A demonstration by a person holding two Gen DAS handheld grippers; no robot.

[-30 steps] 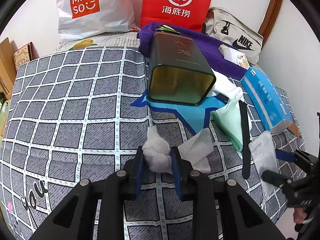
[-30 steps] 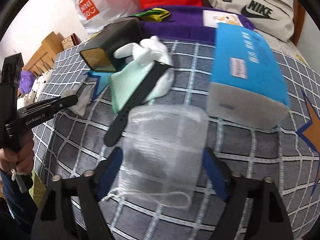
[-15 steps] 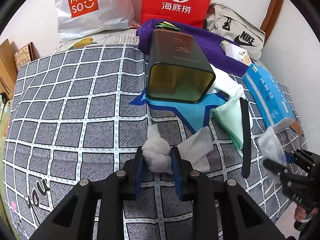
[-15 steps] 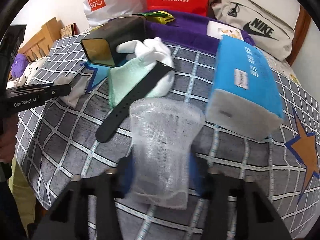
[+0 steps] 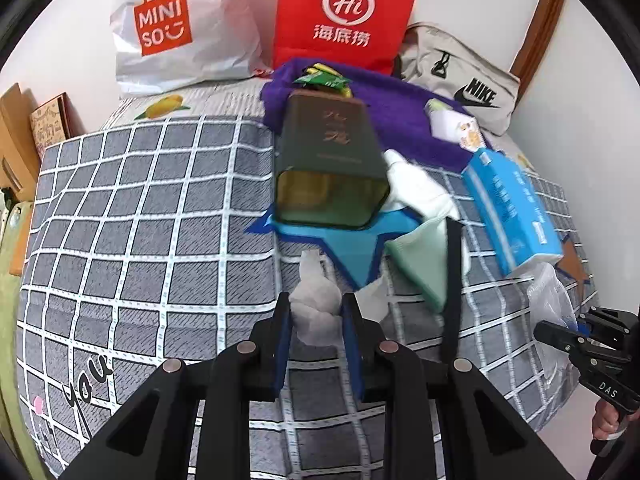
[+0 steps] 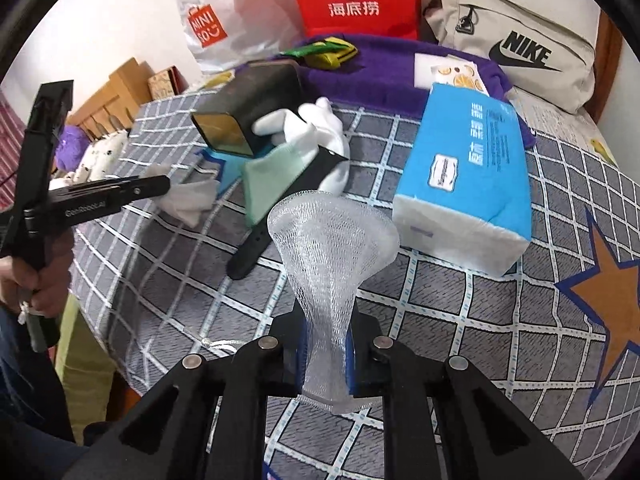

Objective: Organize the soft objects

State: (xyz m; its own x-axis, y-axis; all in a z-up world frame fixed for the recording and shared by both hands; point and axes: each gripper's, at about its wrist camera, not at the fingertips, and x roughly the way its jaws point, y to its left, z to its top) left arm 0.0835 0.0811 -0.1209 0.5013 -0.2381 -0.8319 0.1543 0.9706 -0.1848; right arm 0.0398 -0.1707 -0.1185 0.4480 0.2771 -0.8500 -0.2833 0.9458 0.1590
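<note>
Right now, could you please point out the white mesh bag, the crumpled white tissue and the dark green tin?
white mesh bag point(image 6: 332, 248), right wrist view, flared upper part.
crumpled white tissue point(image 5: 316, 304), left wrist view, bunched middle.
dark green tin point(image 5: 330, 140), left wrist view, lettered side.

The left tongs point(image 5: 316, 320) are clamped on a crumpled white cloth point(image 5: 314, 308), held low over the bed. The right tongs point(image 6: 326, 354) pinch a white mesh bag point(image 6: 330, 256), lifted upright. A bare hand point(image 6: 38, 280) grips the left handle.

free: checked bedspread point(image 5: 140, 220) left | blocked: tin point(image 5: 330, 168) ahead, tissue pack point(image 6: 468, 176) and black strap point(image 6: 288, 204) right
</note>
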